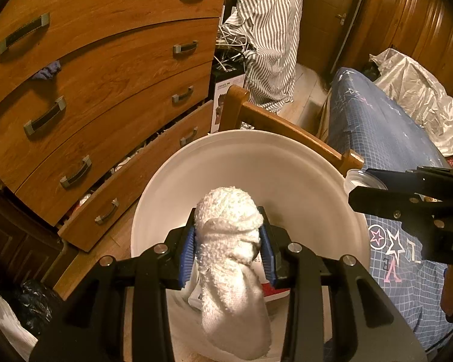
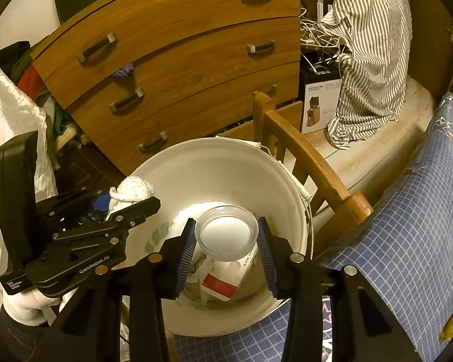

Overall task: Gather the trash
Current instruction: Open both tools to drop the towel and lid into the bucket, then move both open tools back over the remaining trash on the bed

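Note:
A white bucket [image 1: 256, 138] [image 2: 226, 157] stands on the floor below both grippers. My left gripper [image 1: 227, 211] is shut on a white knitted cloth [image 1: 229, 259], its blue pads pinching the cloth on both sides, right over the bucket's mouth. The right wrist view shows that cloth [image 2: 133, 190] at the bucket's left rim. My right gripper [image 2: 226, 221] is shut on a clear plastic cup [image 2: 226, 235], mouth facing the camera, above the bucket's middle. Down in the bucket lie a paper cup with a red band [image 2: 223, 283] and other scraps.
A wooden chest of drawers [image 1: 105, 75] stands behind the bucket, its bottom drawer pulled out. A wooden chair frame [image 2: 302, 157] touches the bucket's right side. A blue checked bedspread [image 2: 407, 241], a striped shirt [image 2: 371, 60] and a crumpled white bag [image 1: 413, 96] lie to the right.

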A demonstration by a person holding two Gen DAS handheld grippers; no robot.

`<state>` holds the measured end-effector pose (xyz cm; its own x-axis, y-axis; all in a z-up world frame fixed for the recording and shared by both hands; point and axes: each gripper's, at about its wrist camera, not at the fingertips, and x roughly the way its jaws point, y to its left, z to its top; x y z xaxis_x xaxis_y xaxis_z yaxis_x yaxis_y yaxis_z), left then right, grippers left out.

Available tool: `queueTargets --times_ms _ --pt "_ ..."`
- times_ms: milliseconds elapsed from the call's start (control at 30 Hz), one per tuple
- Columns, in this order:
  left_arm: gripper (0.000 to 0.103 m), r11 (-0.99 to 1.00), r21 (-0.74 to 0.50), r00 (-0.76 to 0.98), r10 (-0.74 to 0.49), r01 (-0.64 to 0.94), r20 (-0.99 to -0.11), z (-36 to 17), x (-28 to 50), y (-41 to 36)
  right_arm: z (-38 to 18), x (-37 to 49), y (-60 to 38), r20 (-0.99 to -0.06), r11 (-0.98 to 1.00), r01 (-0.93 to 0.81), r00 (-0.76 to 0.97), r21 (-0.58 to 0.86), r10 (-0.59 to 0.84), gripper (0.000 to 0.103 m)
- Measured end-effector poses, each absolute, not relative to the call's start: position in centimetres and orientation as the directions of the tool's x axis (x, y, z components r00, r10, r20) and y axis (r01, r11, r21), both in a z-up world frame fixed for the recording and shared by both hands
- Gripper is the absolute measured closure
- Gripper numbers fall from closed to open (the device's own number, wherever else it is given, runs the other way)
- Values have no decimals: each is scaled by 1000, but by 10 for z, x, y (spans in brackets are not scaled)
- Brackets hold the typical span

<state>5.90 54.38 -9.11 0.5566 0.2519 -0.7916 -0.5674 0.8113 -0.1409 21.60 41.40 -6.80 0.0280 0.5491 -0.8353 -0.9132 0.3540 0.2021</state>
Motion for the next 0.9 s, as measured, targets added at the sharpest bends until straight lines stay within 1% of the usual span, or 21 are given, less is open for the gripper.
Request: queueTargets --times_ms 100,133,167,200,233,433,733,833,900 --pt "65 813 -138 555 252 -566 -793 -93 61 544 -67 217 413 -832 351 -914 27 203 553 61" --pt "56 812 -132 549 255 -568 -796 -94 62 545 -67 217 413 -832 350 -915 29 201 554 61" --pt "49 812 -128 545 257 -570 -798 -94 62 547 -66 218 412 -829 350 -915 33 200 559 51" --pt "38 808 -121 541 267 -577 -798 -95 63 549 -65 219 412 -823 353 -913 34 205 567 44" --pt "38 803 -114 539 280 -585 -794 -95 62 551 -64 221 411 -817 357 -910 35 212 575 38" --pt "38 788 -109 537 304 -606 -787 -97 58 559 -63 232 404 -803 370 -897 29 242 596 38" --pt "38 804 -103 558 308 -586 -770 -84 61 543 -53 231 381 -781 375 -889 33 262 623 38" --pt "38 813 -117 578 297 -571 -760 -78 59 531 -43 224 355 -753 375 -884 40 280 657 38" --pt "38 827 -124 596 283 -548 -752 -76 59 516 -35 216 317 -718 384 -881 75 278 692 38"
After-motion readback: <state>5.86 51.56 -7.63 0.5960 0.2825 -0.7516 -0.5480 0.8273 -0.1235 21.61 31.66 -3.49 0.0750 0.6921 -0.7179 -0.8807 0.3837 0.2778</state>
